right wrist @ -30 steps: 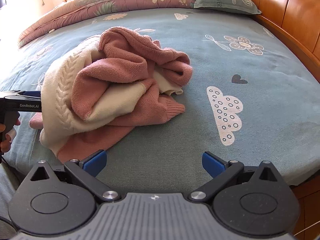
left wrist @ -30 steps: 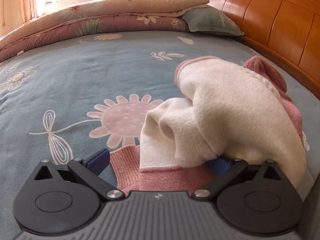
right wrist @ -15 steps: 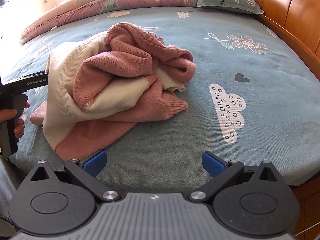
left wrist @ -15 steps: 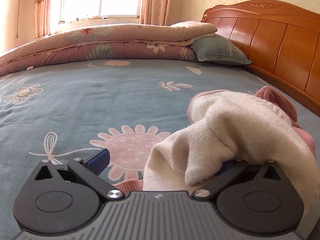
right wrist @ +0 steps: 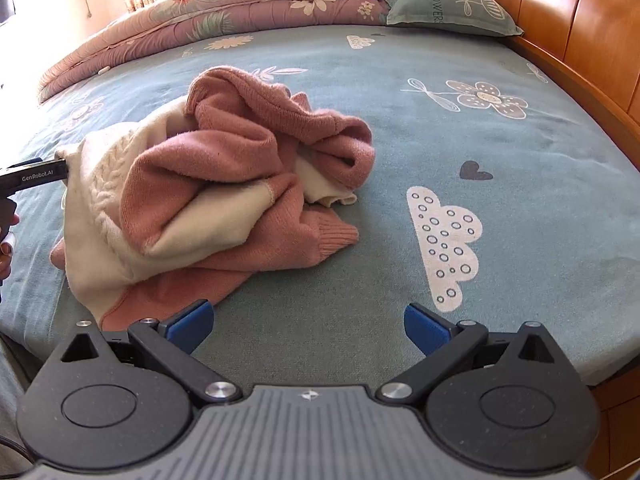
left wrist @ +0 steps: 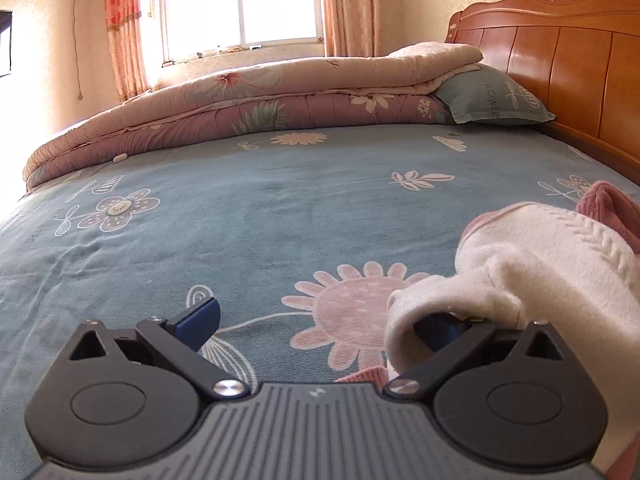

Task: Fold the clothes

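1. Bed (right wrist: 520,152) fills both views, its blue-green sheet printed with flowers and clouds; the near edge is cut off behind each gripper body, and the lower right corner of the right wrist view shows only a sliver of the wooden frame.
2. Quilt (left wrist: 248,104), folded, lies along the far side at the top of both frames; its left end runs out of the right wrist view.
3. Headboard (left wrist: 560,60) stands at the upper right of the left wrist view, cut by the frame edge.
4. Sweater (right wrist: 208,184), pink and cream, sits crumpled on the sheet at centre left of the right wrist view. Its sleeves and hem cannot be told apart in the heap. In the left wrist view only a cream fold shows at lower right, the rest cut off.
5. Pillow (right wrist: 448,4) leans at the upper right, partly under the quilt.
6. Left gripper (left wrist: 320,322): jaws spread wide. The cream fold drapes over the right finger and hides most of its blue pad; the left pad is bare over the sheet. Nothing is pinched between them.
7. Right gripper (right wrist: 306,326): jaws wide, both blue pads clear, just above the sheet at the bottom of the frame, the sweater's pink edge just beside the left pad.
8. Hand (right wrist: 6,236) shows only as fingertips at the left edge, on the other gripper's handle.
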Tool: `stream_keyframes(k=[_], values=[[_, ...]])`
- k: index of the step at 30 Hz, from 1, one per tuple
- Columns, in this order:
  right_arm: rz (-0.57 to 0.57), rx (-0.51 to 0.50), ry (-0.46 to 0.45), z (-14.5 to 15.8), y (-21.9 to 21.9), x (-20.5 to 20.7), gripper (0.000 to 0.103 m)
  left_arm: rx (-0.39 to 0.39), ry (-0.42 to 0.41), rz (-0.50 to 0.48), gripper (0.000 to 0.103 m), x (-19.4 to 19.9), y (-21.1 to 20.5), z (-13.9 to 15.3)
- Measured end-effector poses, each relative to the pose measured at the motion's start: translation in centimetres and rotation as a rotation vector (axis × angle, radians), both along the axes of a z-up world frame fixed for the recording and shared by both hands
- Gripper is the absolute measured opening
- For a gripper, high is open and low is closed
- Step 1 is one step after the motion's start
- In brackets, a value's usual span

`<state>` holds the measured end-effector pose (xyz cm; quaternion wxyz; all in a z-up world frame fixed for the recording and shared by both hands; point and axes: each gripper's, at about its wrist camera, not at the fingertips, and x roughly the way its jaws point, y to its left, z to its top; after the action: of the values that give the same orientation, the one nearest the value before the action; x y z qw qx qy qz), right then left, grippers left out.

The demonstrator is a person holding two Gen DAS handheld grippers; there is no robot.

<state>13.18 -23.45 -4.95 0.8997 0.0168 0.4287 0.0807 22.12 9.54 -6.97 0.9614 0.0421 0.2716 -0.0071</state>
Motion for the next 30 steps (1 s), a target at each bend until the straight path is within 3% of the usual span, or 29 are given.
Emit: stream_keyframes(k=[3, 7, 12, 15, 18, 21, 24, 26, 30], values=[[-0.005, 0.014, -0.016, 0.4, -0.5, 0.7, 0.103, -0.033, 0.051, -0.094, 0.102, 1.4, -1.0, -0.6], [-0.010, -0.017, -0.051, 0.7, -1.2, 2.2, 0.103, 0.012, 0.002, 0.030, 0.102, 1.5, -1.2, -0.3], [-0.039, -0.051, -0.122, 1.2, -2.8, 7.0, 0.103, 0.083, -0.066, 0.153, 0.103, 0.6, 0.5, 0.8], [0.000, -0.059, -0.091, 0.2, -2.4, 10.4, 0.103, 0.066, -0.037, 0.220, 0.103, 0.8, 2.2, 1.2], [0.070, -0.123, -0.042, -2.0, -0.6, 13.7, 0.103, 0.031, 0.003, 0.211, 0.103, 0.8, 3.2, 0.8], [0.087, -0.106, -0.080, -2.7, 0.0, 15.6, 0.103, 0.028, 0.021, 0.202, 0.103, 0.4, 3.4, 0.5], [-0.038, -0.031, -0.145, -2.4, -2.6, 17.2, 0.103, 0.024, 0.031, 0.216, 0.103, 0.2, 3.5, 0.2], [-0.181, -0.020, -0.126, -2.7, -5.0, 18.2, 0.103, 0.025, 0.041, 0.216, 0.103, 0.1, 3.6, 0.0], [-0.257, 0.063, -0.053, -4.0, -8.9, 17.9, 0.103, 0.022, 0.057, 0.211, 0.103, 0.0, 3.6, -0.2]])
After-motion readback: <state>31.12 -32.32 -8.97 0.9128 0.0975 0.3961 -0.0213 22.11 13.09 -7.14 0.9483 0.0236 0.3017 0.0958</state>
